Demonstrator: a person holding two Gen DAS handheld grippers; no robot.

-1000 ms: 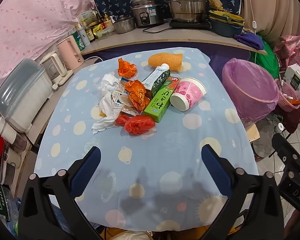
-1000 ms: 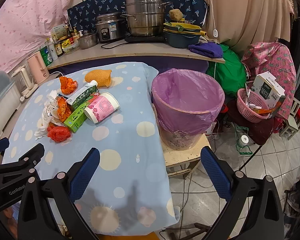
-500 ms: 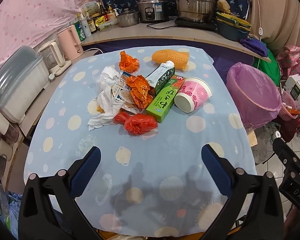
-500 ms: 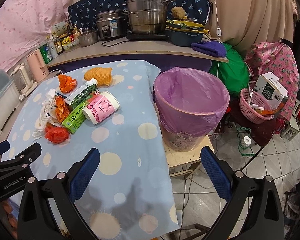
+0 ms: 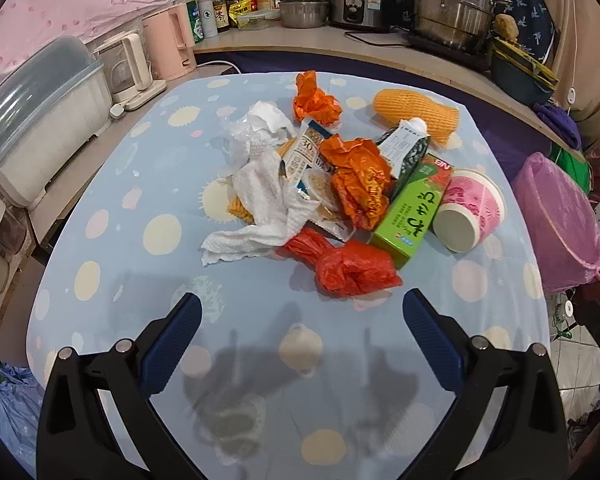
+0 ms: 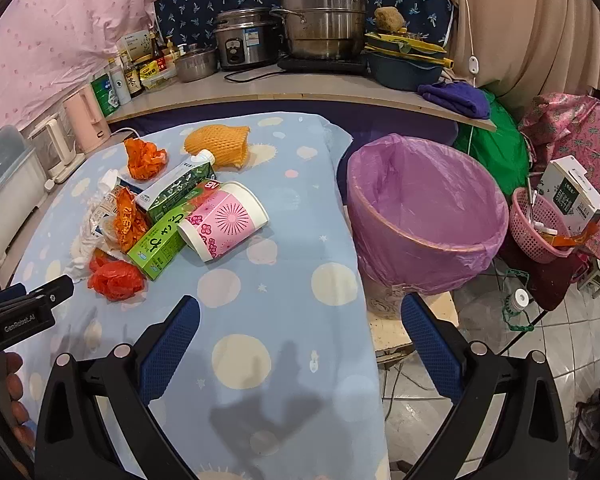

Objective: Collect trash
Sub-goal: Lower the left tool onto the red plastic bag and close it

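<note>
A heap of trash lies mid-table: a red plastic bag (image 5: pixel 348 270), white paper towel (image 5: pixel 260 196), orange wrapper (image 5: pixel 358 180), green box (image 5: pixel 414 212), pink paper cup (image 5: pixel 470 210), milk carton (image 5: pixel 404 148) and orange foam net (image 5: pixel 416 114). My left gripper (image 5: pixel 300 328) hangs open just short of the red bag, holding nothing. The right gripper (image 6: pixel 298 330) is open over the table's right edge, the pink cup (image 6: pixel 224 220) ahead to its left. A bin with a purple liner (image 6: pixel 424 216) stands off the table's right side.
The table wears a blue dotted cloth (image 5: pixel 148 240). Kettles (image 5: pixel 130 66) and a plastic container (image 5: pixel 32 116) line the left side. A counter behind carries pots (image 6: pixel 320 28) and bottles. A pink basket (image 6: pixel 536 228) and a box sit on the floor at right.
Both grippers have moved forward, closer to the trash heap and the bin. The left one now hangs lower, just before the red bag. Both stayed open.
</note>
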